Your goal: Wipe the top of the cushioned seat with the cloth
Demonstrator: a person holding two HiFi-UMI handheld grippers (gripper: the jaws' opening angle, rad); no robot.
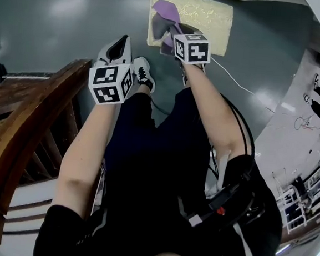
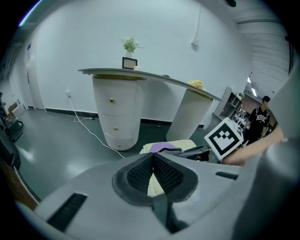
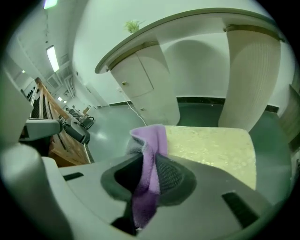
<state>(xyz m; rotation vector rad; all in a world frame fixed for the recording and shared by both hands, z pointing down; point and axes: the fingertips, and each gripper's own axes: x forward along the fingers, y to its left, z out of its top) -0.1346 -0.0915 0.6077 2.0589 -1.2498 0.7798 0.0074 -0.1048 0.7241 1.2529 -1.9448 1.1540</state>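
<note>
Right gripper [image 3: 147, 174] clamped on purple cloth [image 3: 150, 140], over cushioned seat [image 1: 211, 19] at 12 o'clock in head view; contact unclear. Left gripper [image 2: 153, 171] jaws together, empty, off at 8 o'clock. Likely best: flatten cloth on the seat, then light, overlapping sweeps toward 3 o'clock.

Nothing readable is showing in my views.
I am seeing white lettering on a distant person's dark top [image 2: 259, 119] and a small framed sign [image 2: 129, 62] standing on the counter [image 2: 154, 76], both too small to read.
</note>
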